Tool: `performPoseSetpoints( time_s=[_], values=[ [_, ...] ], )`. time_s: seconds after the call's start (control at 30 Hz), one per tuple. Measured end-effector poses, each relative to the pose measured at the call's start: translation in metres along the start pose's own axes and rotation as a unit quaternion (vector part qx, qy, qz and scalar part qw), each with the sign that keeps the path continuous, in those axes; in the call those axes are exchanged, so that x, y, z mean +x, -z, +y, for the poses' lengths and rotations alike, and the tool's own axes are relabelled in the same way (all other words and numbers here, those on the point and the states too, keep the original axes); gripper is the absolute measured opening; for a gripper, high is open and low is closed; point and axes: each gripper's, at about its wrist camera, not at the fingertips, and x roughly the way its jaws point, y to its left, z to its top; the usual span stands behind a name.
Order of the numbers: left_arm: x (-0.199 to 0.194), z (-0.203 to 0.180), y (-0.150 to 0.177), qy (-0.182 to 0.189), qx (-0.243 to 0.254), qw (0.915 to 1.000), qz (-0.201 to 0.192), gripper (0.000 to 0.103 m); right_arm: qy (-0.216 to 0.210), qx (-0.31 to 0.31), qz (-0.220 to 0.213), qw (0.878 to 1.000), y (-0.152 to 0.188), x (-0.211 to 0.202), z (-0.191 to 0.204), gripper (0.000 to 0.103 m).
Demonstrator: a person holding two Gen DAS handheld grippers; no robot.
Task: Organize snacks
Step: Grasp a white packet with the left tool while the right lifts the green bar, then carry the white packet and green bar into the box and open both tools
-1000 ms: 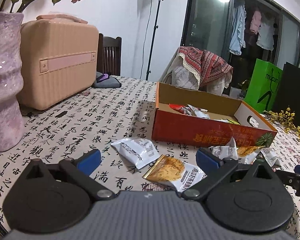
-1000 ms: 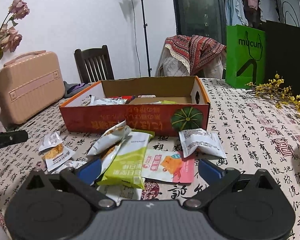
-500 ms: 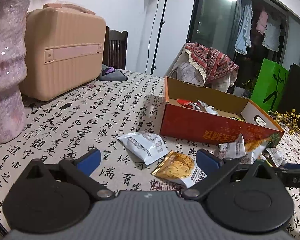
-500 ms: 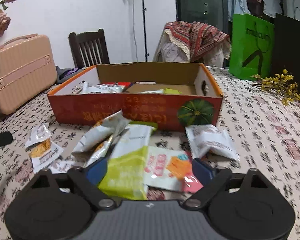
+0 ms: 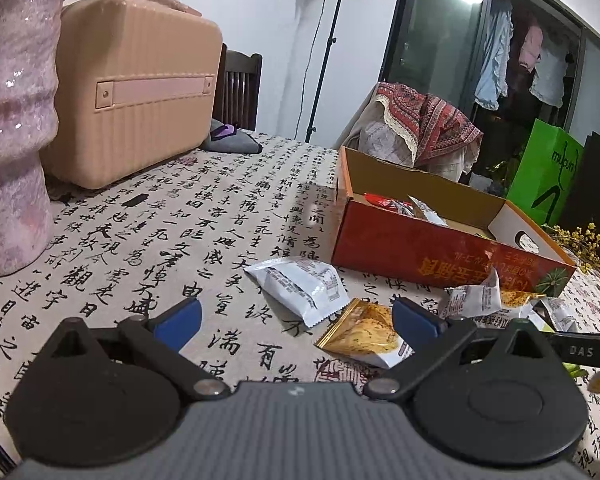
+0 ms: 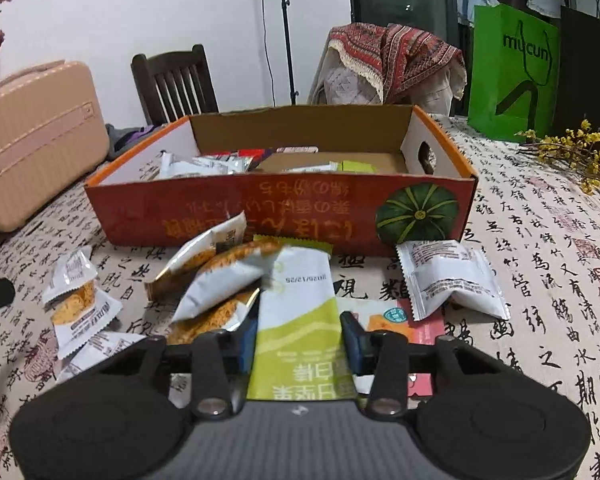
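Note:
An open orange cardboard box (image 6: 284, 216) with several snack packets inside stands on the table; it also shows in the left wrist view (image 5: 440, 252). My right gripper (image 6: 299, 334) is shut on a green and white snack packet (image 6: 300, 312) just in front of the box. Loose packets lie around it: gold and white ones (image 6: 216, 276) at left, a white one (image 6: 448, 276) at right, a pink one (image 6: 404, 324) beneath. My left gripper (image 5: 296, 316) is open and empty above the cloth, near a white packet (image 5: 300, 288) and a gold packet (image 5: 364, 332).
A pink vase (image 5: 12, 120) and a peach case (image 5: 136, 88) stand at the left. A green bag (image 6: 512, 72), yellow dried flowers (image 6: 572, 152), a chair (image 6: 172, 80) and a draped chair (image 6: 392, 64) lie beyond the box. The table carries a calligraphy-print cloth (image 5: 180, 220).
My right gripper has moved forward and down and closed on the green and white packet. My left gripper has shifted slightly and stayed open.

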Motion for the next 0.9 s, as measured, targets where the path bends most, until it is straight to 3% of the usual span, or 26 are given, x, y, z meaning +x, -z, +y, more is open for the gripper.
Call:
performPoseSetpoints(
  time_s=[0.43, 0.9],
  values=[
    [0.023, -0.003, -0.012, -0.028, 0.019, 0.9989, 0.030, 0.103, 0.032, 0.015, -0.092, 0.995, 0.003, -0.048, -0.030, 0.037],
    [0.098, -0.033, -0.045, -0.129, 0.007, 0.9871, 0.095, 0.103, 0.035, 0.040, -0.097, 0.994, 0.008, -0.047, -0.048, 0.037]
  ],
)
